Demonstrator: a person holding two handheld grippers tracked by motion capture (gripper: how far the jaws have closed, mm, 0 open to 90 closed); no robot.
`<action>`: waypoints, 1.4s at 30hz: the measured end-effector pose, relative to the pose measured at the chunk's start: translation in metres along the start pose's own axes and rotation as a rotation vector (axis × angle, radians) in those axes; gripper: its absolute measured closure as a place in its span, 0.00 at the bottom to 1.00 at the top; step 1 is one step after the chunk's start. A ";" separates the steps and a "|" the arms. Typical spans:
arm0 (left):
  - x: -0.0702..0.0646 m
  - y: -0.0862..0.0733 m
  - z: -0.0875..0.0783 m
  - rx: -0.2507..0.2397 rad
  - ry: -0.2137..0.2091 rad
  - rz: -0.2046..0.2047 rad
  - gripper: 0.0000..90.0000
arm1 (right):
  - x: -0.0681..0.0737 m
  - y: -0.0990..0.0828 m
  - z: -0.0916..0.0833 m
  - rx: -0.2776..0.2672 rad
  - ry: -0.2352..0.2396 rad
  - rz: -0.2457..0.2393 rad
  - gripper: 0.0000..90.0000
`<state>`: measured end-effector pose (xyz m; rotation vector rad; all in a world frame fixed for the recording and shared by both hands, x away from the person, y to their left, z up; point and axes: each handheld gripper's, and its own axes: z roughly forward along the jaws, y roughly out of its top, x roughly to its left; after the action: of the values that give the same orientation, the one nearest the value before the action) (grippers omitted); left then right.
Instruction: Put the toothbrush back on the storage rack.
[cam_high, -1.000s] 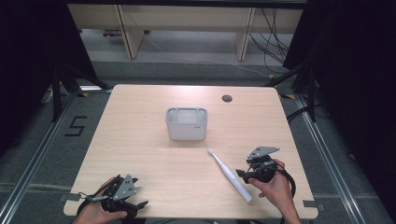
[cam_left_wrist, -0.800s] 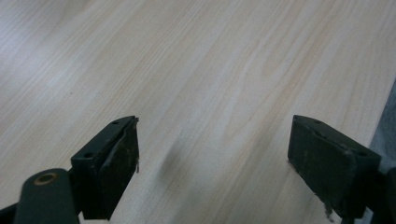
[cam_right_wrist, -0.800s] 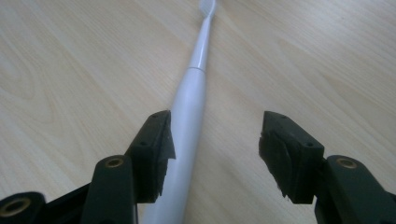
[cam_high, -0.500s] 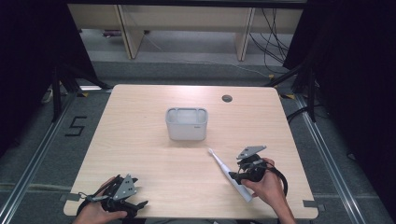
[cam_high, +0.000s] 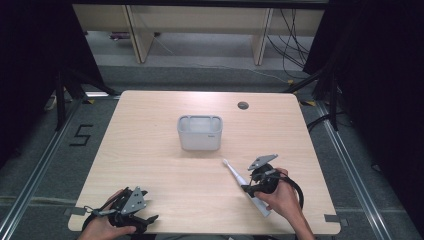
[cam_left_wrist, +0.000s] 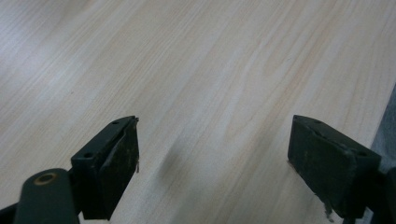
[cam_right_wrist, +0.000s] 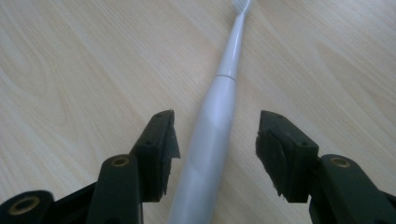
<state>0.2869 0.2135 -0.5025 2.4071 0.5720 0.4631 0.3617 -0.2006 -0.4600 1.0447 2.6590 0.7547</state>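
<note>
Our right gripper had just been closing, its fingers apart astride the white toothbrush, not pressing it, lower right on the table. Our left gripper stood wide apart, lower left.

A pale, square wood-grain worktop with rounded corners stands on a grey carpeted floor. A small round dark cable hole sits near its far right corner. Metal rails run along the floor on both sides of the worktop, and a black "5" mark is taped to the floor at the left. Black curtains hang at both sides. Beyond the far edge stands light beige wooden shelving on upright legs, with black cables trailing down to the floor at the right. The light is even and soft from above.
</note>
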 end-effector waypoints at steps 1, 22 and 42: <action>-0.001 0.000 0.001 -0.004 -0.006 -0.012 0.18 | -0.001 0.000 0.001 -0.001 -0.003 -0.025 0.53; -0.001 0.000 0.002 -0.006 -0.004 -0.005 0.18 | 0.001 0.010 0.014 0.129 0.000 -0.034 0.58; 0.000 0.000 0.002 -0.003 -0.007 0.003 0.18 | -0.002 0.019 0.024 0.210 0.023 -0.076 0.62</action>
<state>0.2875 0.2125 -0.5038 2.4058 0.5646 0.4567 0.3829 -0.1811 -0.4705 0.9795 2.8276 0.4829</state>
